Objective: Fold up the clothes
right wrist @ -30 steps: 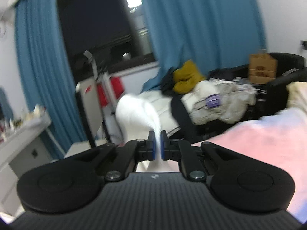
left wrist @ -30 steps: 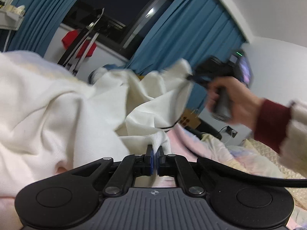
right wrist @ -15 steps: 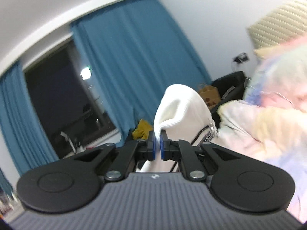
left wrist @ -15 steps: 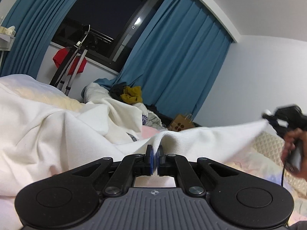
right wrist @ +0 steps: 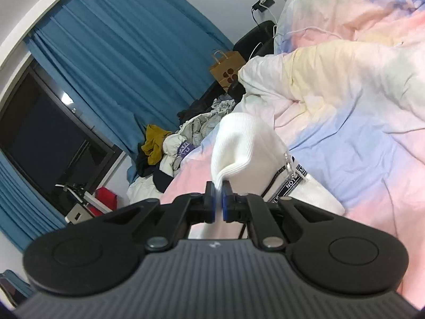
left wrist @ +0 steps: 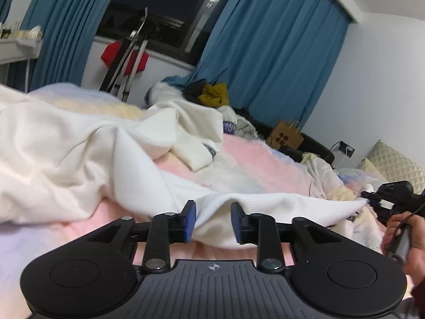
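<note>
White sweatshirt stretched across the bed

The left gripper (left wrist: 213,219) has just been opening, hem lying loose between its jaws; the right gripper (right wrist: 217,202) pinches the white sweatshirt (right wrist: 244,154) over the pastel bed (right wrist: 358,133).

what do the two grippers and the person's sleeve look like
Both the left gripper and the right gripper are black with blue finger pads, ribbed grey bodies and round side discs. A black cable trails by the hand, above a dark red sleeve.
</note>
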Demonstrator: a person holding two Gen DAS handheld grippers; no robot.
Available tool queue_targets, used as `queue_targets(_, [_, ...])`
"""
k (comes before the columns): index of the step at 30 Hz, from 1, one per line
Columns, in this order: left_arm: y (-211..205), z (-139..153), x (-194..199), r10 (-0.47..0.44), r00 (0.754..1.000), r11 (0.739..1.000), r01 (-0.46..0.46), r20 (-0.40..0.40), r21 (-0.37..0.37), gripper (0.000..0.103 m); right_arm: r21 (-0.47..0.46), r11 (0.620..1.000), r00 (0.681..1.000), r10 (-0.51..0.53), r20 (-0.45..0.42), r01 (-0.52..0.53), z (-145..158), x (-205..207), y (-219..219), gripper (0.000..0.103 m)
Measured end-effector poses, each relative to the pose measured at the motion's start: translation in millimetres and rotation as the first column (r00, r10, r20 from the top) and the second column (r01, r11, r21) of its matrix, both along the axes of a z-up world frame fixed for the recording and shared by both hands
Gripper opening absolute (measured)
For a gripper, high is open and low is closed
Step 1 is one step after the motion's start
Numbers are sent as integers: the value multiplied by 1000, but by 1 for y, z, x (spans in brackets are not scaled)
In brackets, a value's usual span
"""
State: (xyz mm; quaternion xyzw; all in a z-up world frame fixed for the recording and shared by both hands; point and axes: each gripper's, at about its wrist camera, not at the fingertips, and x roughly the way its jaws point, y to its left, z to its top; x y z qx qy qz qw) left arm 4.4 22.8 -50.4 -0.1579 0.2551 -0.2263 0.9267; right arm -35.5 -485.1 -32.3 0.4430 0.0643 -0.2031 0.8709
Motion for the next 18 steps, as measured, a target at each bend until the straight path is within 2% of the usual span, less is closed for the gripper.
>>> queue_targets(2, [16, 0, -4, 59, 994, 998, -62, -88, -32, 52, 19, 1000, 1000, 9, 9, -9, -2, -3, -3, 8])
queue_targets(4, [38, -4, -1, 133, 971, 984, -153, -198, -92, 53, 39, 999, 1000, 18, 18, -18, -4, -6, -8, 8])
queue_targets(6, [65, -15, 4, 215, 919, 949, -276, -330, -151, 56, 42, 999, 1000, 20, 22, -21, -5, -5, -8, 8])
queue_targets(7, [79, -22, 7, 248, 888, 921, -340, -387, -191, 57, 40, 999, 1000, 20, 21, -21, -5, -5, -7, 8])
queue_targets(8, [93, -30, 11, 275, 853, 886, -404, -444, -228, 57, 38, 999, 1000, 20, 19, -21, -5, -5, -6, 8])
queue_targets(10, [119, -46, 19, 317, 786, 796, -525, -531, -302, 57, 33, 999, 1000, 20, 17, -21, -4, -4, -5, 8])
queue_targets(12, [142, -64, 23, 351, 703, 669, -651, -619, -360, 58, 20, 1000, 1000, 20, 15, -20, -3, -4, -3, 8])
queue_targets(14, [161, -79, 27, 361, 637, 558, -733, -681, -390, 58, 7, 1000, 1000, 20, 13, -20, -1, -4, -1, 8])
queue_targets(15, [168, -83, 29, 370, 619, 521, -756, -693, -396, 58, 4, 1000, 1000, 20, 12, -20, -1, -4, -1, 8])
queue_targets(18, [177, -86, 35, 388, 608, 469, -777, -692, -420, 53, 10, 1000, 1000, 7, 21, -7, -3, -5, -1, 8])
